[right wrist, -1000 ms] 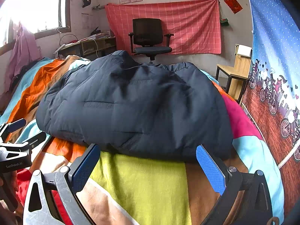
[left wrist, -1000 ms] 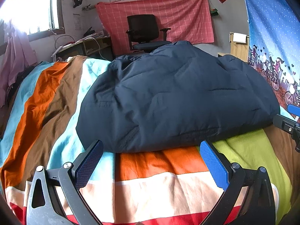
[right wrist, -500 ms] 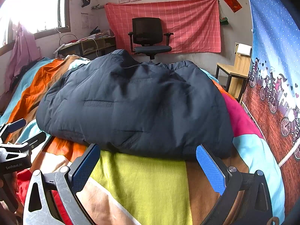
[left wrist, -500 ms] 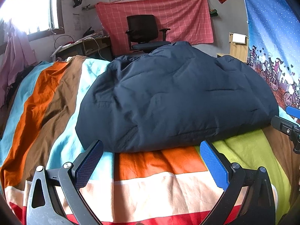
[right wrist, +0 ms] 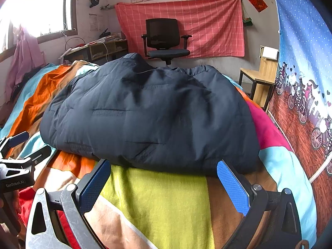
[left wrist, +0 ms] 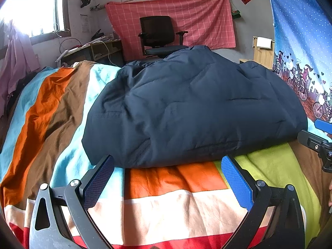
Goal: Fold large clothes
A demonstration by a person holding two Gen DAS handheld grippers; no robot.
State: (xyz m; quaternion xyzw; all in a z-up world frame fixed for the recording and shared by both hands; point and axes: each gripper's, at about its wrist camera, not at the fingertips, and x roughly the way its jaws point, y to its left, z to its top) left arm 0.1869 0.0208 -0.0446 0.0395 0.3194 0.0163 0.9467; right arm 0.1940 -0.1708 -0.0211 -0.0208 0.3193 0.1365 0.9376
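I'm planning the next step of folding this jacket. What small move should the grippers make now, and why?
Probably ease both forward to the jacket's near hem. The left gripper and right gripper are both open and empty, just short of that edge above the striped bedspread, and the jacket lies as a bulky, untouched mound.

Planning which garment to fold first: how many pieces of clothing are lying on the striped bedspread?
1: a dark navy padded jacket bundled mid-bed on the bedspread, just beyond both open grippers. Anything beneath its bulk would be hidden.
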